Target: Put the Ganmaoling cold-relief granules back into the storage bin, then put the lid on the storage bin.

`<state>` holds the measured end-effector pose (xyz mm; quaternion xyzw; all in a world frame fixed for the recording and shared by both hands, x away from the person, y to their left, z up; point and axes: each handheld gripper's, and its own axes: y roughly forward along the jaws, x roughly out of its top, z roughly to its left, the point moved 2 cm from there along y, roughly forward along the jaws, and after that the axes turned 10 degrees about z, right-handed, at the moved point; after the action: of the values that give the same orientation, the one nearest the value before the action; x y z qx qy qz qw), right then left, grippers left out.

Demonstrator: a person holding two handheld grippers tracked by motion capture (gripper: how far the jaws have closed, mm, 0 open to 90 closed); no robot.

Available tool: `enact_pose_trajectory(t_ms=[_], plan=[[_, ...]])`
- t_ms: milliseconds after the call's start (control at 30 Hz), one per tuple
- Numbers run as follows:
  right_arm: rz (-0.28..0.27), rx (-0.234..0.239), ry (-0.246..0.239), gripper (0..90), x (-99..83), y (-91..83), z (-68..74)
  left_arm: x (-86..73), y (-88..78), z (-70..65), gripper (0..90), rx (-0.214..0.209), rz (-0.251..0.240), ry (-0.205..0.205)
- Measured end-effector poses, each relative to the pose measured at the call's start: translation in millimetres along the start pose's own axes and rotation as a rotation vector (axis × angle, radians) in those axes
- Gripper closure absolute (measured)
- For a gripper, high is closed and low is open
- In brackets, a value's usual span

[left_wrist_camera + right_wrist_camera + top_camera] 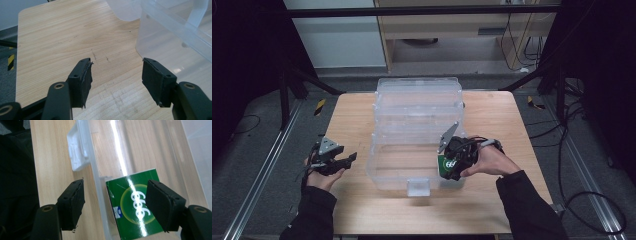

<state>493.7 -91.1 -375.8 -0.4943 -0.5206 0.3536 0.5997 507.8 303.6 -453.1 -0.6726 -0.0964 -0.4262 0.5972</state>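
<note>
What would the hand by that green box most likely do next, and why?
Probably lift the right gripper up and away from the clear bin. The green box lies inside the bin, and the pads stand apart without pressing it, one either side of the bin's wall, so it looks released. The left gripper waits open over the table.

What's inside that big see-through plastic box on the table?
A green box with a yellow ring and white numerals lies in the clear plastic box, near its front wall. The right gripper covers part of it from above; the compartments farther back look bare.
</note>
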Motion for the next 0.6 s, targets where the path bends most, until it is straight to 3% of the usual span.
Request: enact_pose_trajectory(t_ms=[600], plan=[[-0.044,0.001,-0.017,39.5,17.7,10.1,9.5,5.6,-6.1,-0.5,44.9,-0.011,-0.023,-0.005]])
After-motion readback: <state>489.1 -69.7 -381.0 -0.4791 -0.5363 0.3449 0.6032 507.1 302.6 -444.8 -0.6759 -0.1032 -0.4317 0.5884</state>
